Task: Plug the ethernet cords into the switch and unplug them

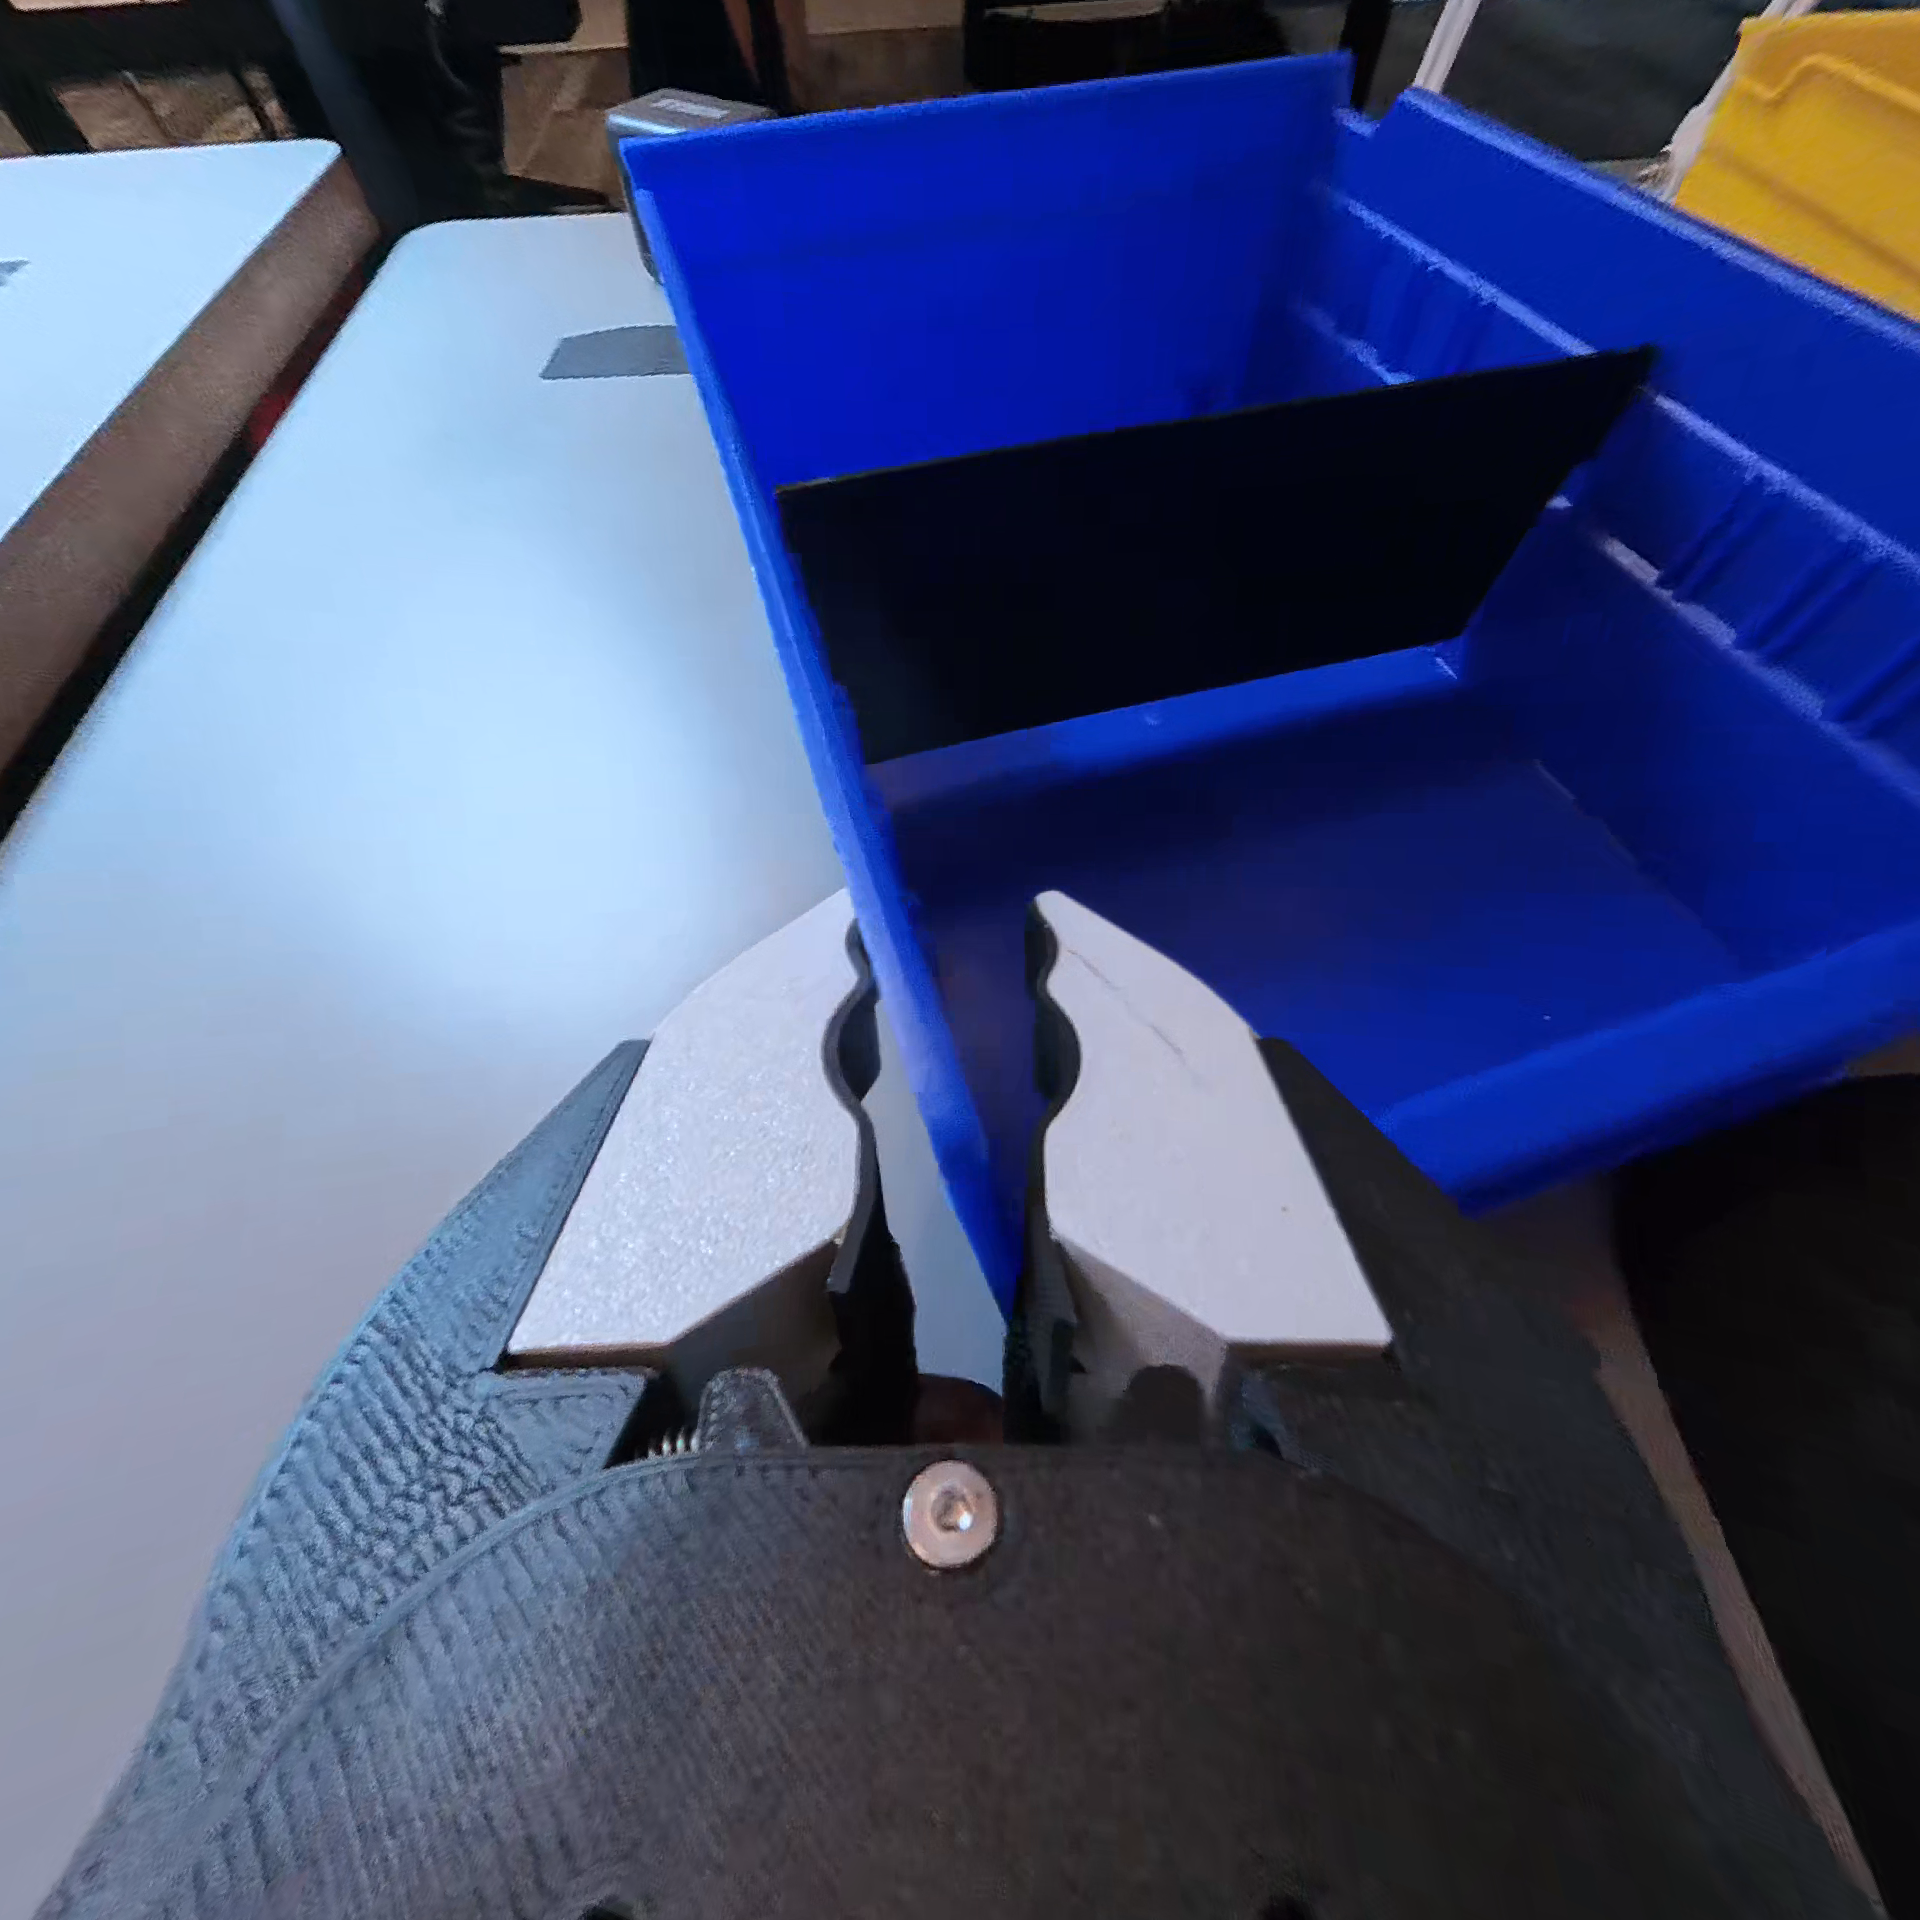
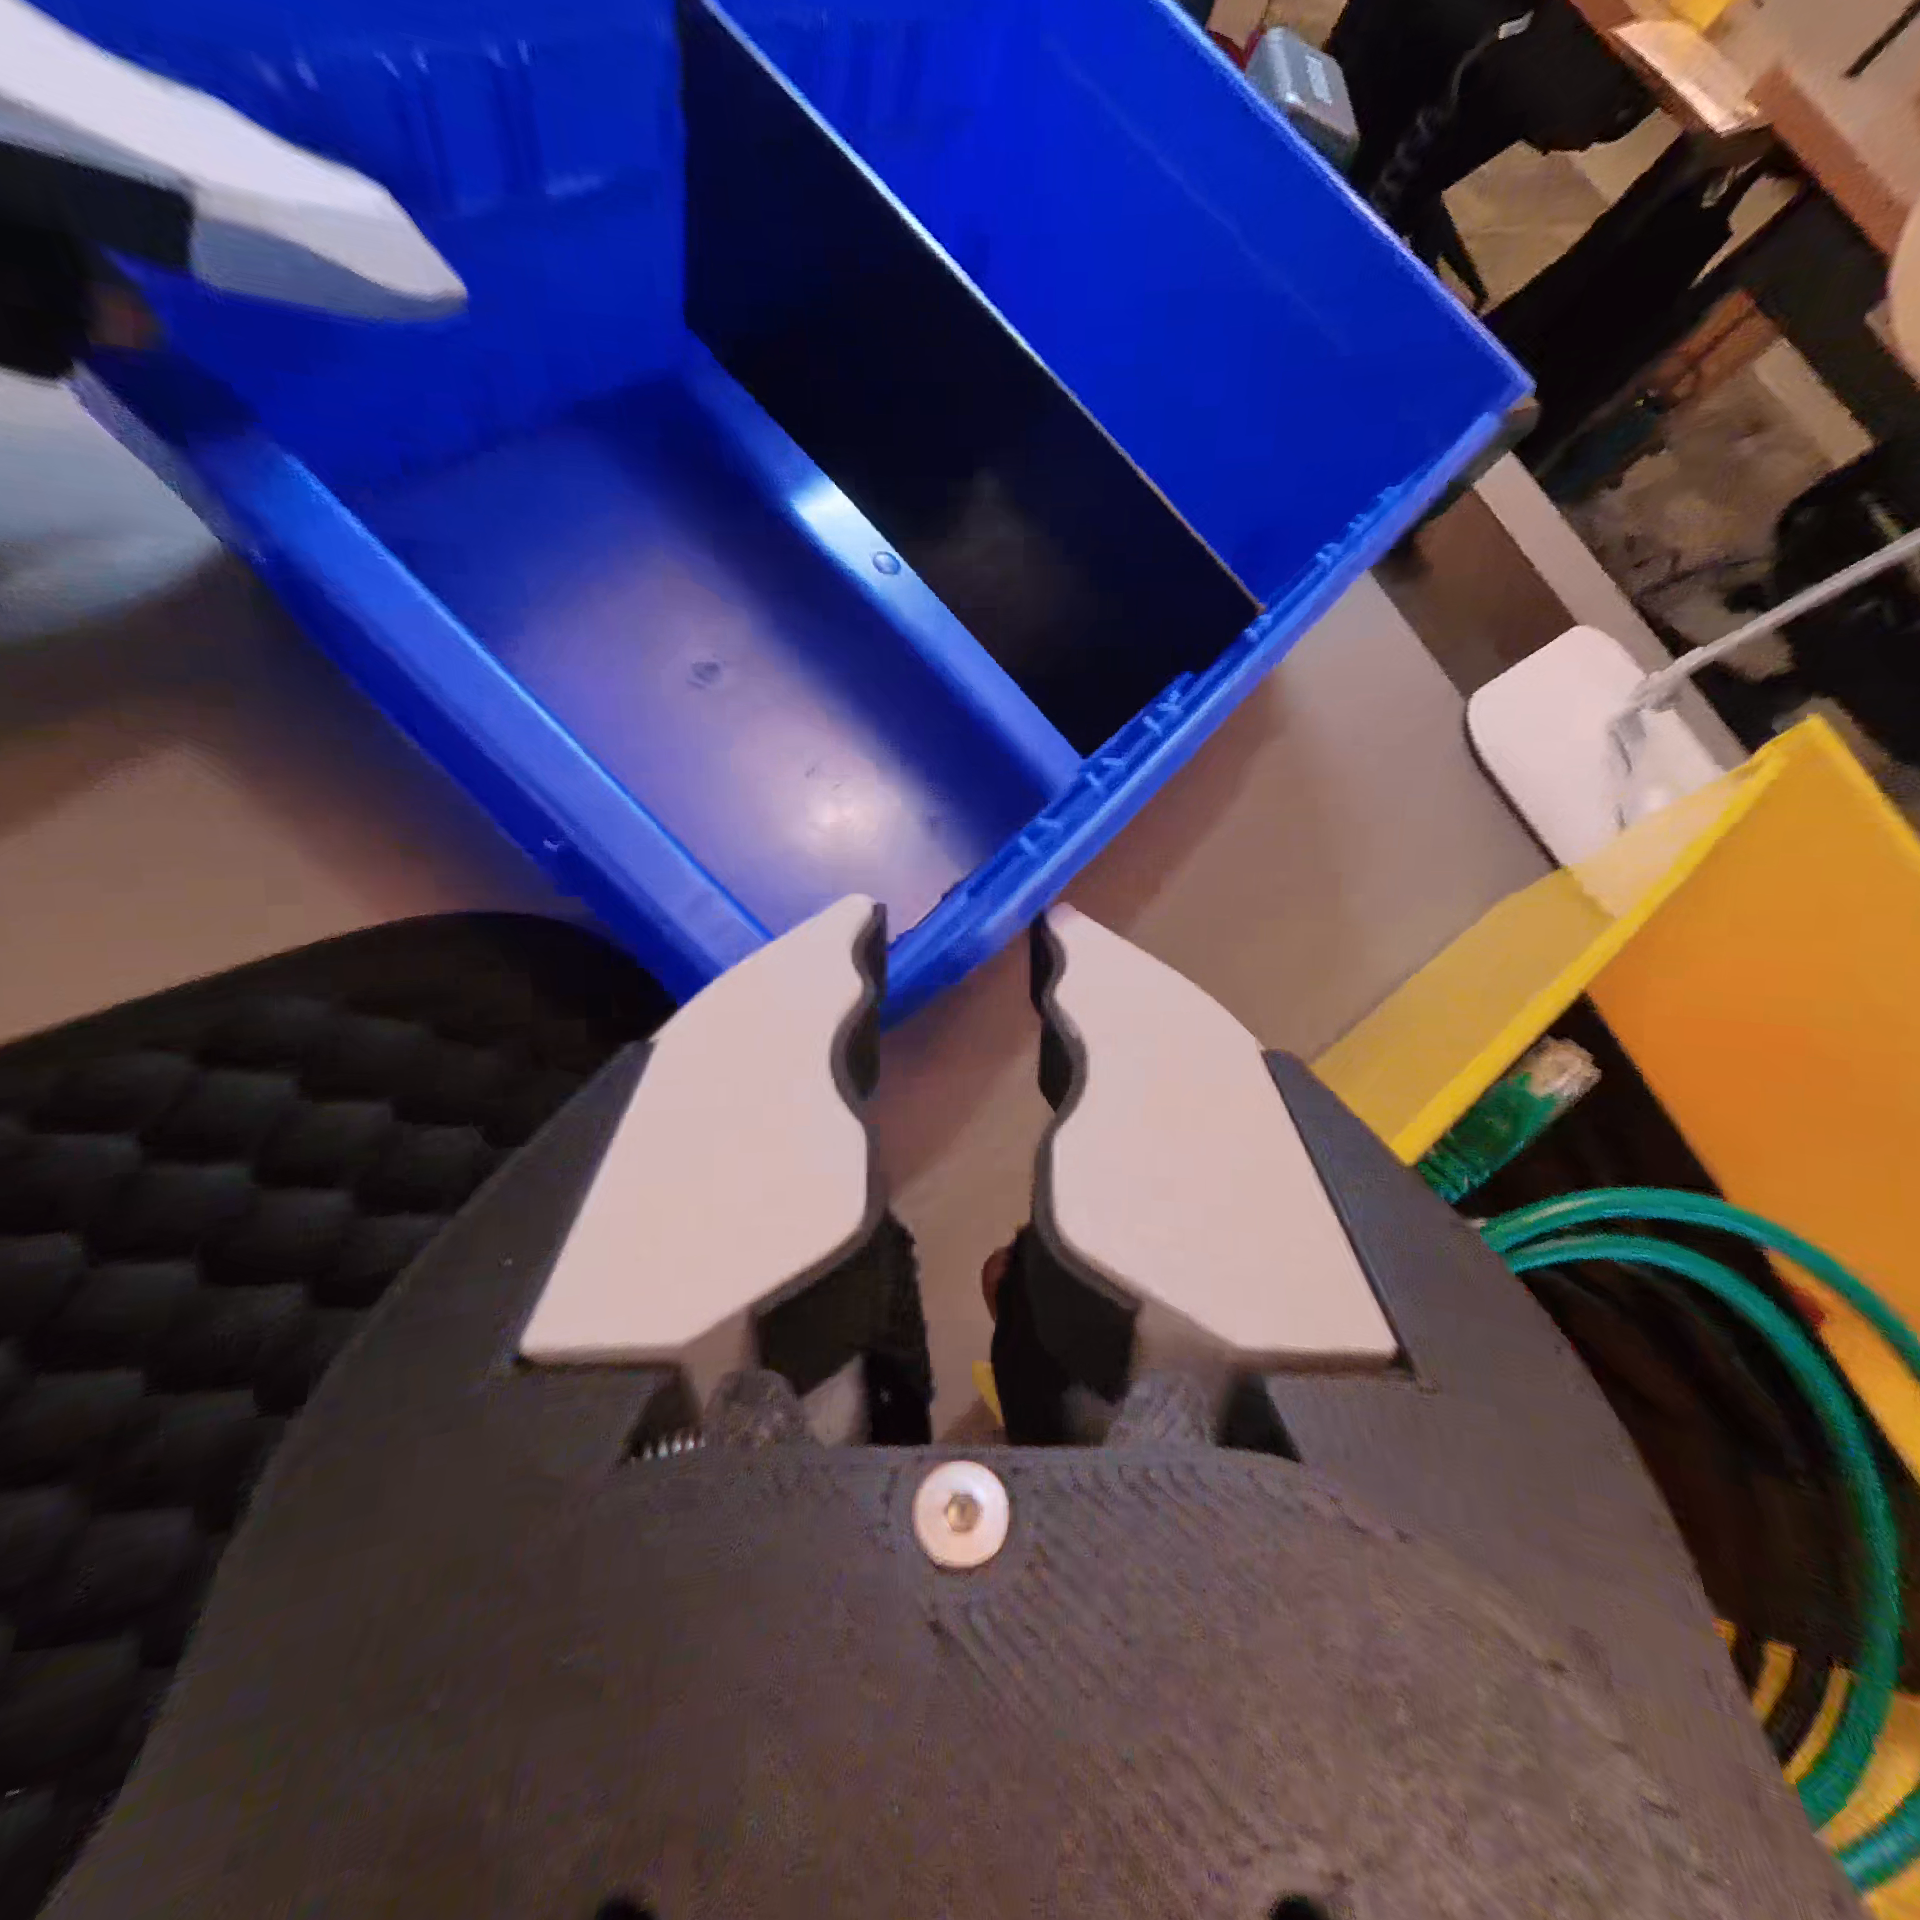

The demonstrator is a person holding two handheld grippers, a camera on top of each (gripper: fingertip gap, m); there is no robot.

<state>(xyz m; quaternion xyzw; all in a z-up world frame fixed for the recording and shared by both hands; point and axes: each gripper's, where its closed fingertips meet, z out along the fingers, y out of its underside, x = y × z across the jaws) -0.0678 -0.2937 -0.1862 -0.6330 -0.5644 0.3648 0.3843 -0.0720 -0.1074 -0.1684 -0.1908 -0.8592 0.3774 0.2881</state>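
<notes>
A blue bin (image 1: 1195, 312) with a black divider (image 1: 1143, 582) stands on the table, and both compartments look empty. My left gripper (image 1: 945, 925) is open, with its jaws either side of the bin's left wall but not clamped on it. One of its fingers (image 2: 312, 249) shows over that wall in the right wrist view. My right gripper (image 2: 956, 925) is open a little and empty, just above the blue bin's (image 2: 727, 644) near corner. Green ethernet cords (image 2: 1766, 1299) lie coiled in a yellow bin (image 2: 1714, 987) at the right. A white flat device (image 2: 1558, 738) behind it has a pale cord (image 2: 1766, 613) plugged in.
The pale table (image 1: 364, 727) stretches left of the blue bin, with a grey tape patch (image 1: 613, 353) on it and a second table (image 1: 125, 260) beyond a gap. A black hexagon-patterned pad (image 2: 260, 1143) lies at the lower left of the right wrist view. The yellow bin (image 1: 1818, 156) stands right of the blue bin. One gripper's finger ends stand about 20 cm off the other's.
</notes>
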